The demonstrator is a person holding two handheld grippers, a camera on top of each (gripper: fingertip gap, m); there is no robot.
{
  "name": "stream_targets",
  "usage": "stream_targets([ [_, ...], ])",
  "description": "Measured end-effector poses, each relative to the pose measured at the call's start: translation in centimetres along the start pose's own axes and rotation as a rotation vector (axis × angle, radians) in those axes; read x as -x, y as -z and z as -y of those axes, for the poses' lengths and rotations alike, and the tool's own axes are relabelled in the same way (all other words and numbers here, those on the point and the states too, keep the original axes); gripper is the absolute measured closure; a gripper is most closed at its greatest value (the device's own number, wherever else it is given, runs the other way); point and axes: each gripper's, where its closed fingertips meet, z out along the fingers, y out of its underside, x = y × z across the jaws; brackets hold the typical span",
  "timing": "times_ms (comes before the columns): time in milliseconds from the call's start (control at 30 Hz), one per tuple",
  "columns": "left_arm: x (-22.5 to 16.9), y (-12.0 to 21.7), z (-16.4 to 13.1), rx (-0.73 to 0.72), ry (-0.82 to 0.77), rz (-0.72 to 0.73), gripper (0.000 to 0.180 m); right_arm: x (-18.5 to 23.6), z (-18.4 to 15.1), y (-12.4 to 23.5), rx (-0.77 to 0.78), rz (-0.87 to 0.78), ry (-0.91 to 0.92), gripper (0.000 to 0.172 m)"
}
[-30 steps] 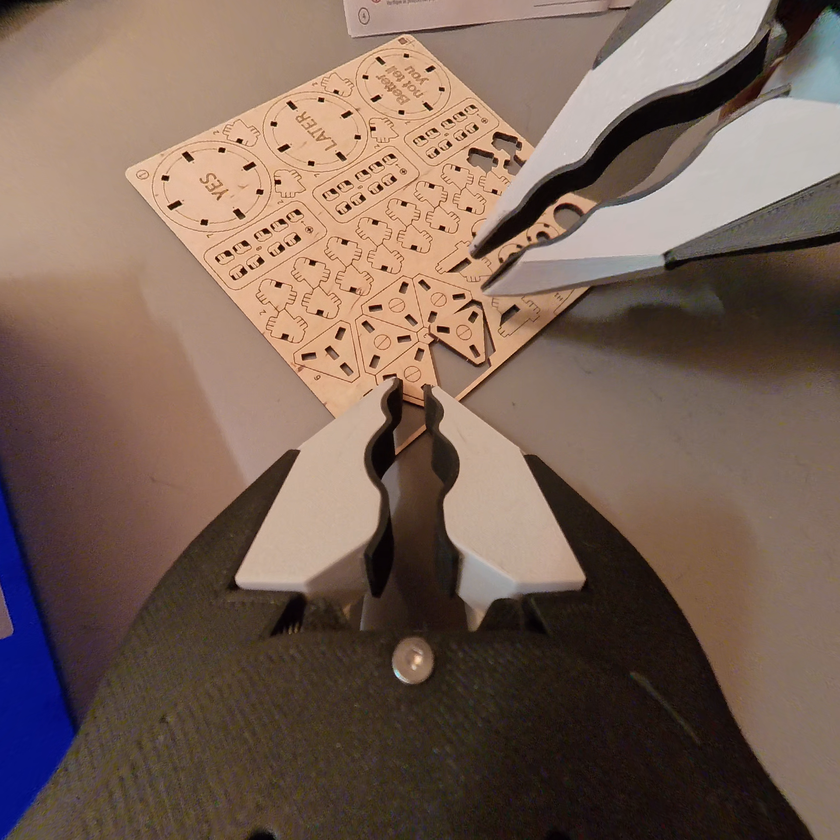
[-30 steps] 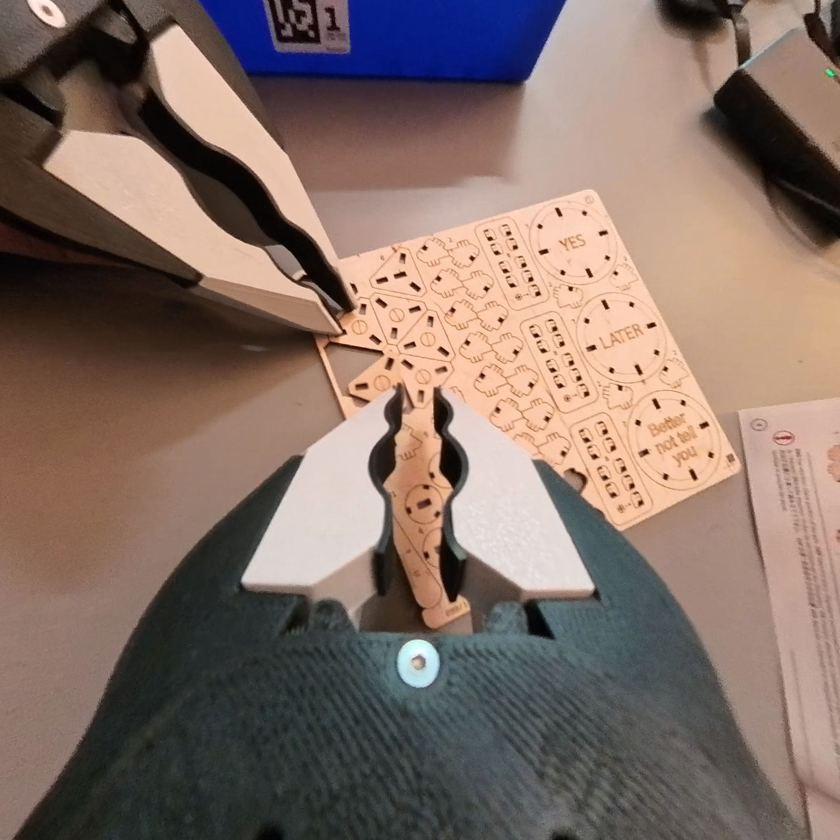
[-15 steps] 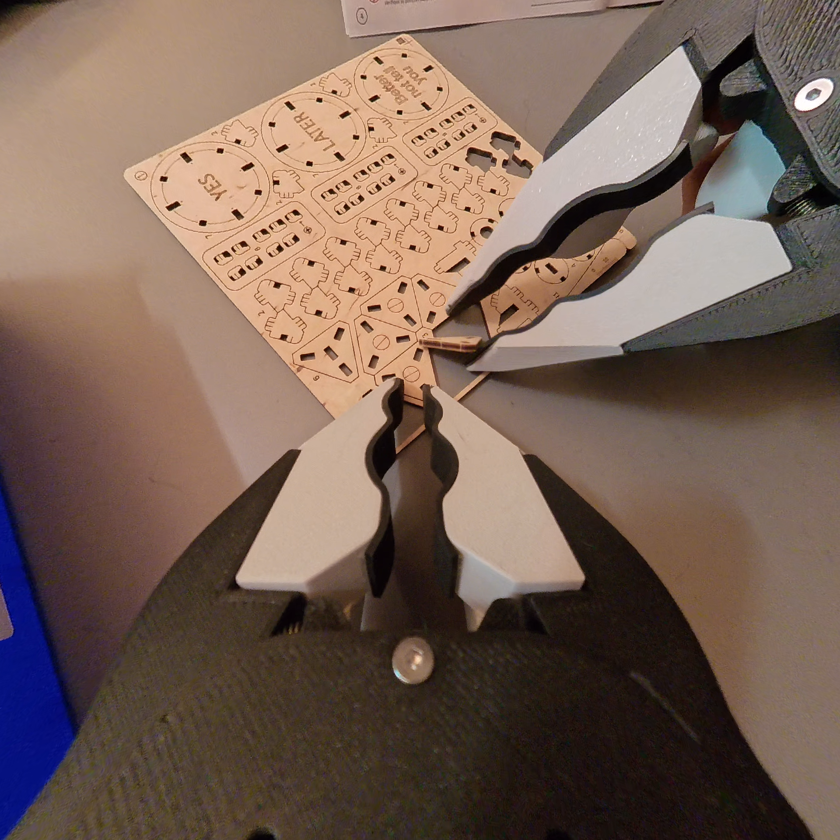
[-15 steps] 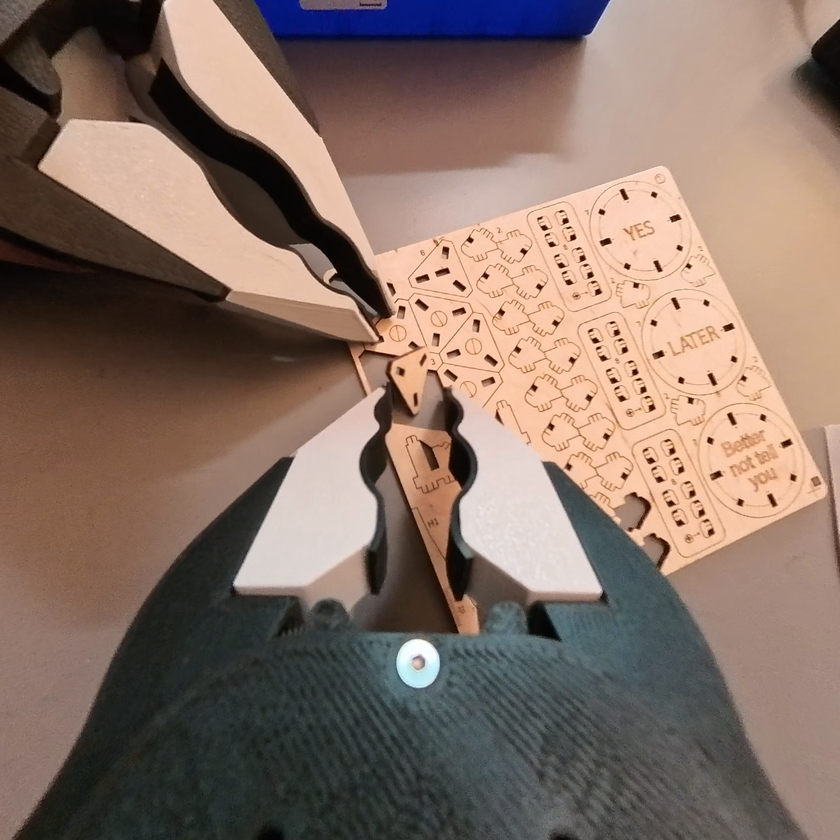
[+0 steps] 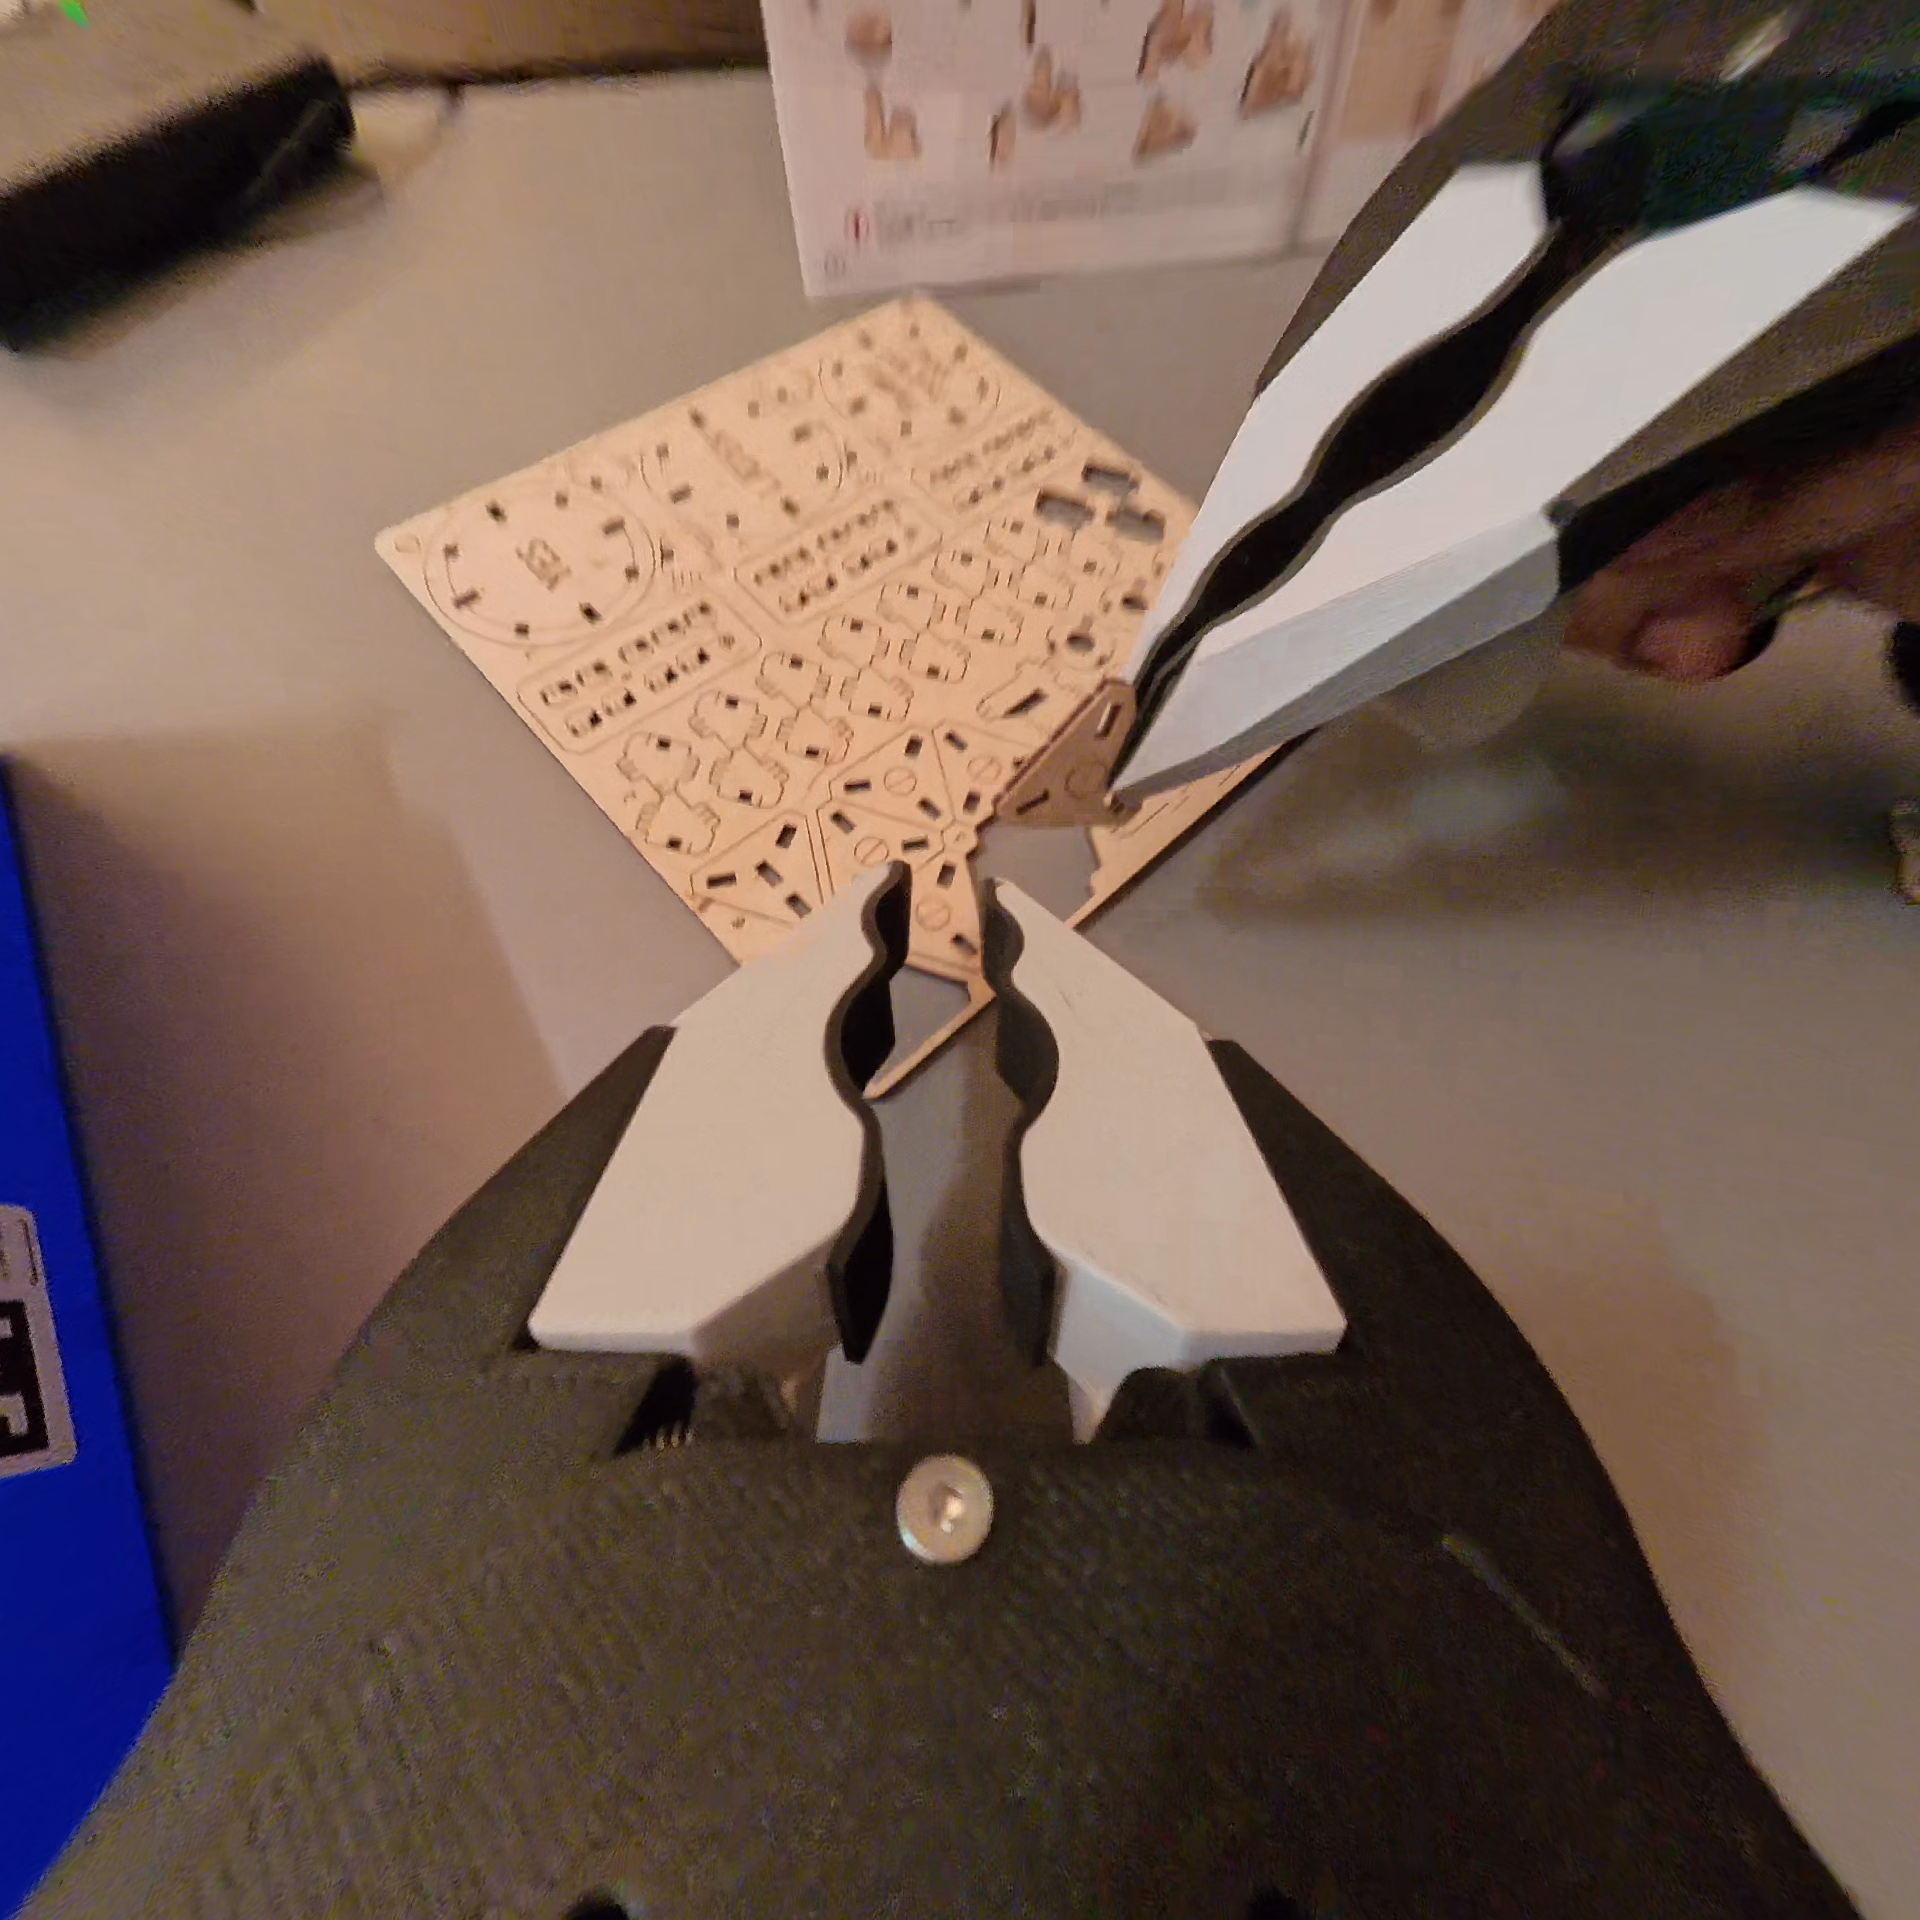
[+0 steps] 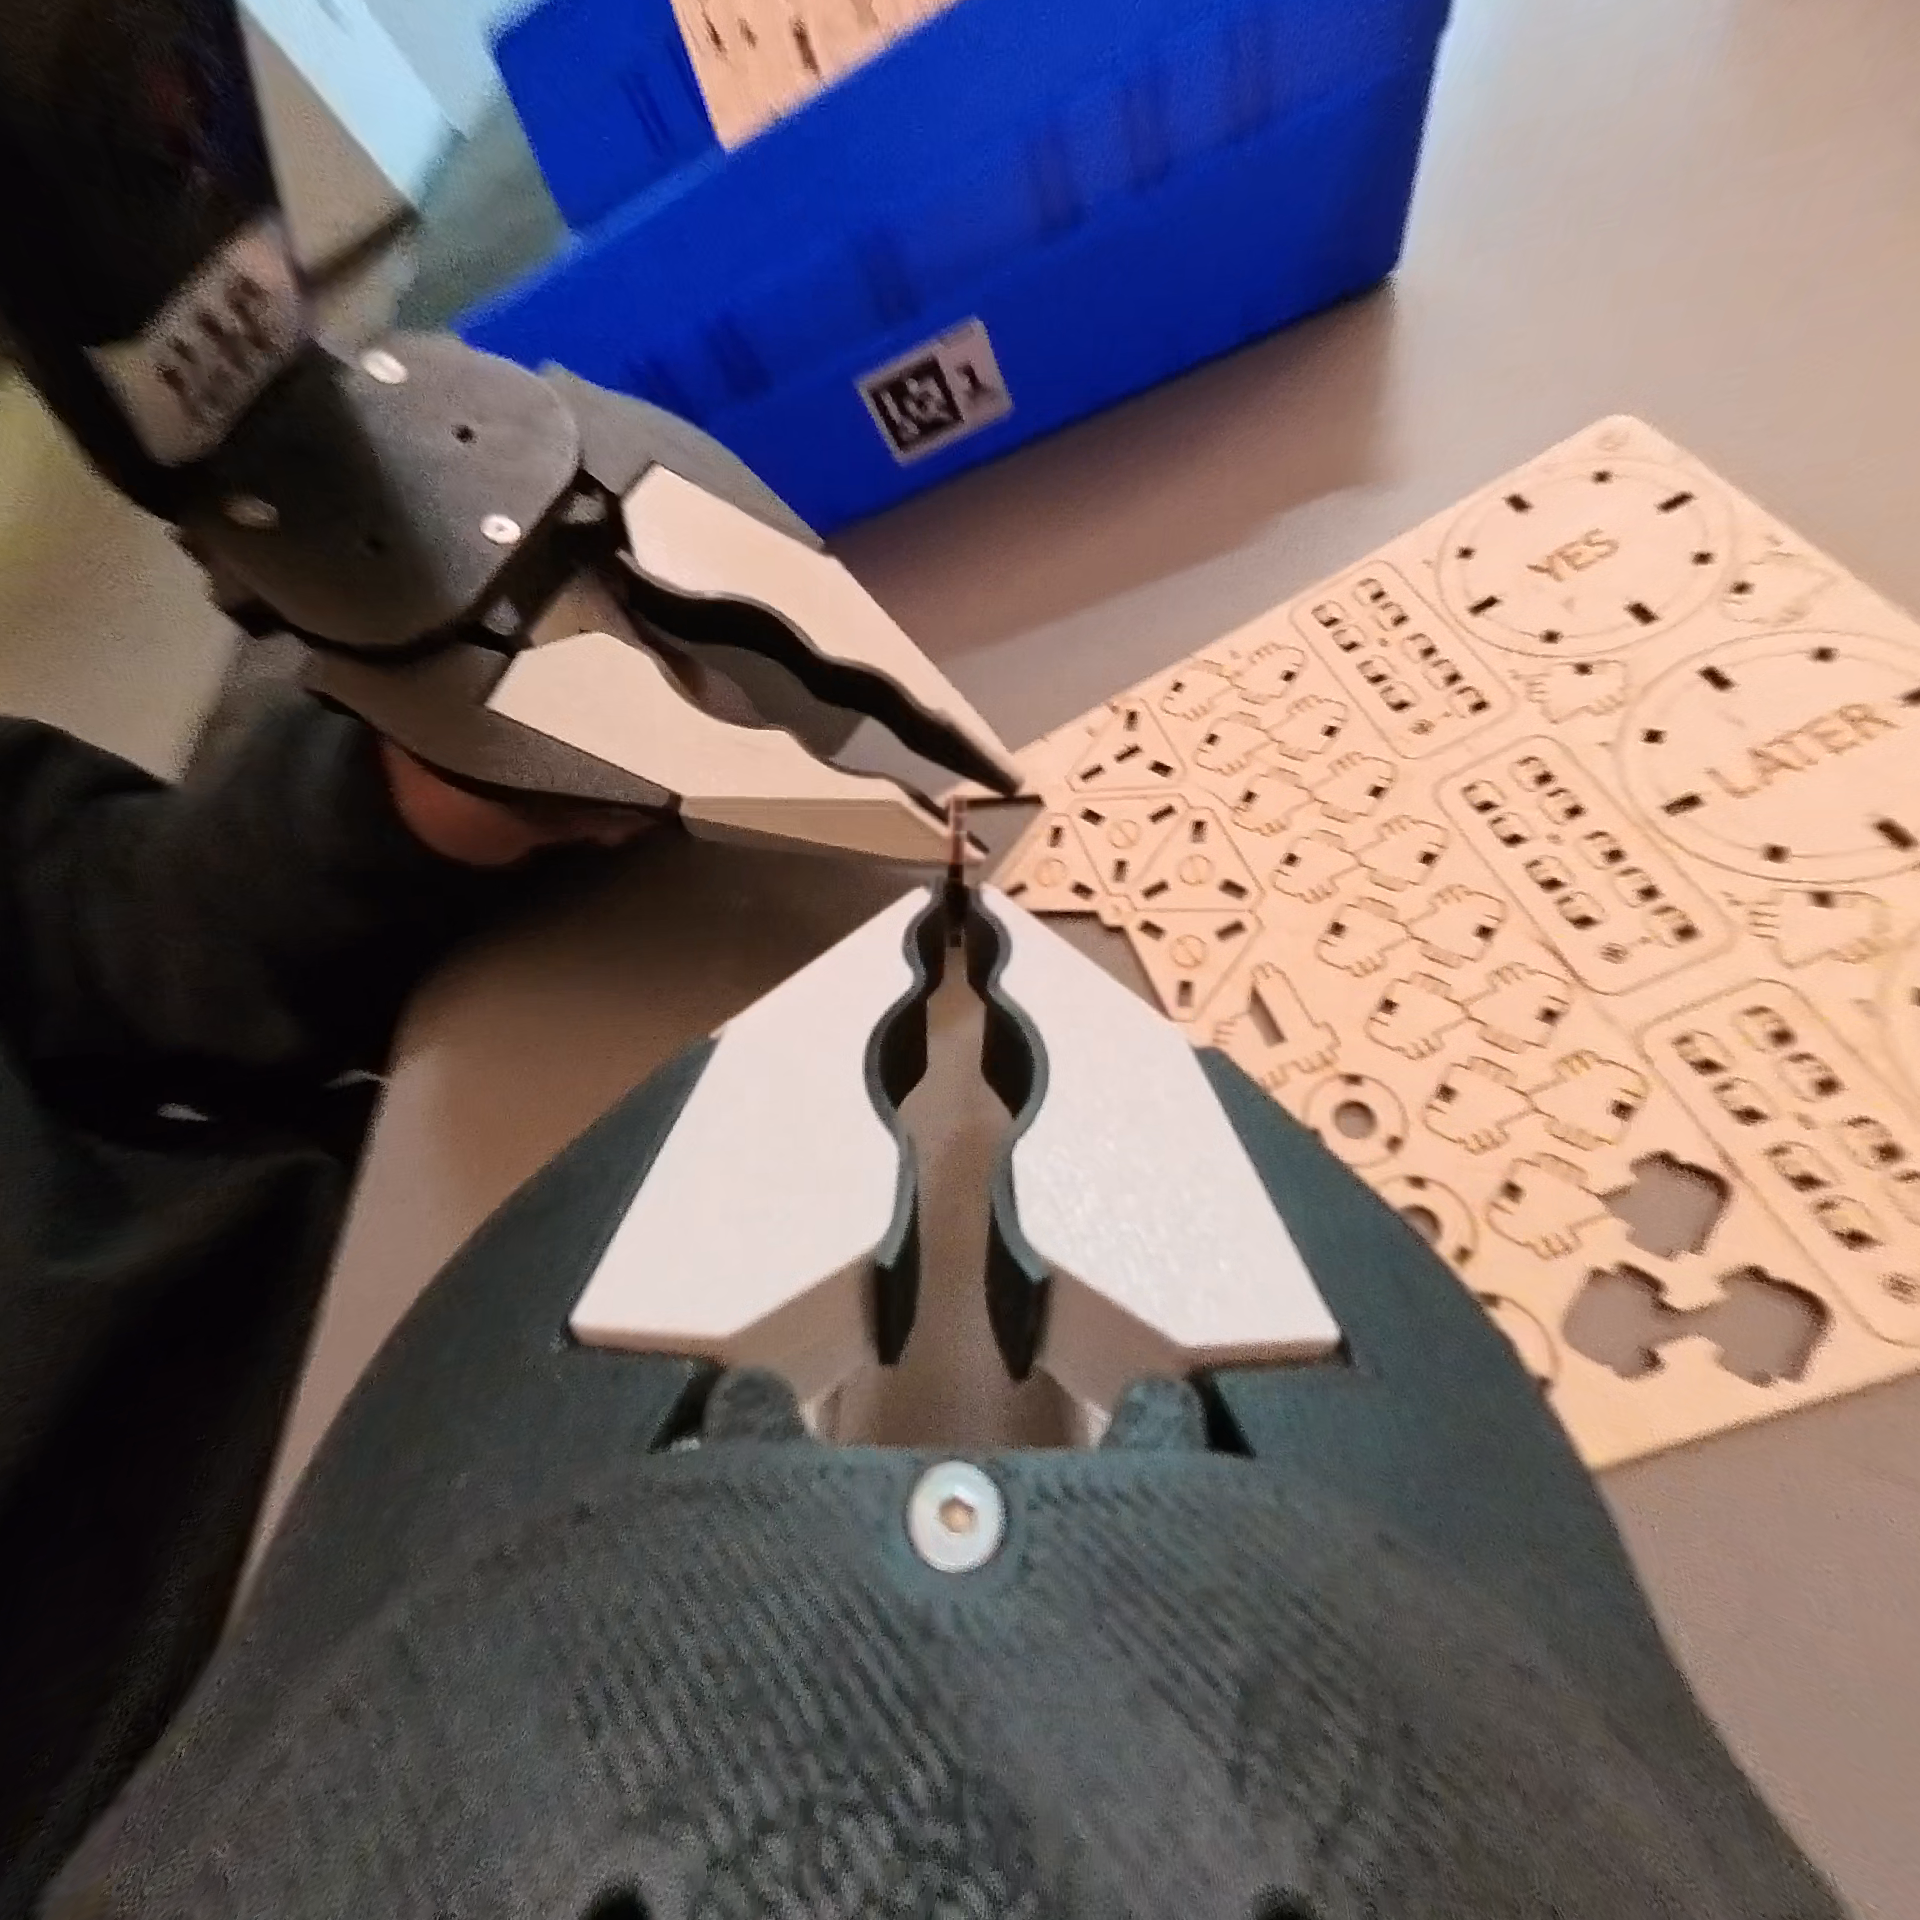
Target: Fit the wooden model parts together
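The right claw (image 6: 953, 902) is clamped on a small triangular wooden piece (image 5: 1081, 769), tips pinched together on its edge, the piece lifted just above the near corner of the plywood sheet (image 5: 727, 623). From the right wrist view the piece shows edge-on, a thin dark sliver running straight out ahead of the tips. The left claw (image 5: 945, 914) stands a little apart, nothing gripped; the sheet's near corner lies between and below its tips, and whether they rest on it I cannot tell. The two claws nearly meet nose to nose over that corner, the right one coming in from the left claw's far right. The sheet lies flat on the grey tabletop (image 5: 1455, 1143), with empty cut-outs along its right edge. Further out: a printed instruction leaflet (image 5: 1039, 135) beyond the sheet, a blue bin (image 6: 1039, 260) with a square marker tag, and a black device (image 5: 156, 177) at the far left.
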Motion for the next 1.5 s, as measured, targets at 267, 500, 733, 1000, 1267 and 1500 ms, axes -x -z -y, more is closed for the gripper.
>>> stream_targets([
  [267, -3.3, 3.0, 3.8, -0.293, 0.282, -0.501, 0.160, 1.4, 0.7, 1.5, -0.043, 0.077, 0.129, 0.170],
  [500, -4.4, 4.6, 4.9, -0.366, 0.285, -0.622, 0.173, 3.8, 1.6, 3.2, -0.092, 0.165, 0.258, 0.171],
  [733, -5.8, 6.2, 5.5, -0.405, 0.290, -0.767, 0.180, 5.0, 1.0, 2.9, -0.063, 0.216, 0.301, 0.170],
  [1000, -3.8, 5.0, 5.4, -0.399, 0.385, -0.645, 0.180, 3.2, 4.0, 3.4, -0.191, -0.180, 0.661, 0.137],
  [1267, -3.4, 4.5, 5.2, -0.389, 0.459, -0.653, 0.180, 5.1, 2.7, 1.9, -0.074, -0.325, 1.006, 0.130],
  [1500, -3.4, 4.3, 5.0, -0.373, 0.468, -0.660, 0.180, 3.3, 1.3, 1.8, 0.091, -0.401, 1.059, 0.132],
])
